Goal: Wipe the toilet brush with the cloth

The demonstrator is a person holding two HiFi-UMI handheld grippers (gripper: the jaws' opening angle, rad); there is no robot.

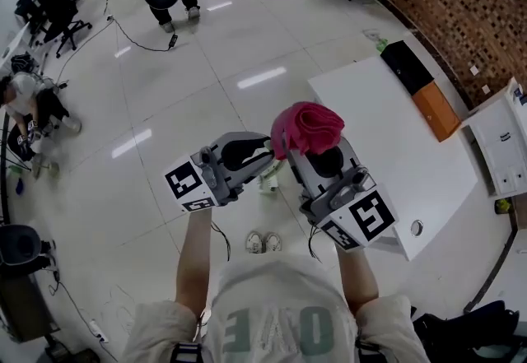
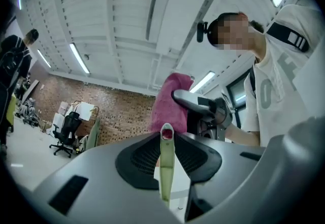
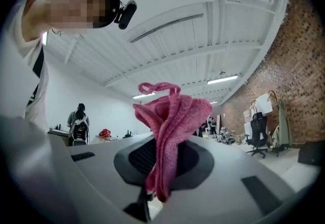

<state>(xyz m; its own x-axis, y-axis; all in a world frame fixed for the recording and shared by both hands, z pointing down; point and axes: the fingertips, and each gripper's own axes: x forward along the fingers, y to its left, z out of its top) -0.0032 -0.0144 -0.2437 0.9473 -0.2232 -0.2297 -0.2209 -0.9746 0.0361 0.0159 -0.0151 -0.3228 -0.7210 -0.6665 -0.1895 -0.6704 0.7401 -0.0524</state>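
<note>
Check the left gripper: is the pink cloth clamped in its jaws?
No, the pink cloth is pinched in the right gripper; the left gripper grips the pale green brush handle.

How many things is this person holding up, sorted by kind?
Tongs: 2, the left tongs and the right tongs
Pink cloth: 1
Toilet brush: 1
Total: 4

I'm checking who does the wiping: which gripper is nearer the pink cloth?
Right. The right gripper is shut on the pink cloth, which bunches above its jaws. The left gripper sits beside the cloth, shut on the toilet brush handle.
</note>
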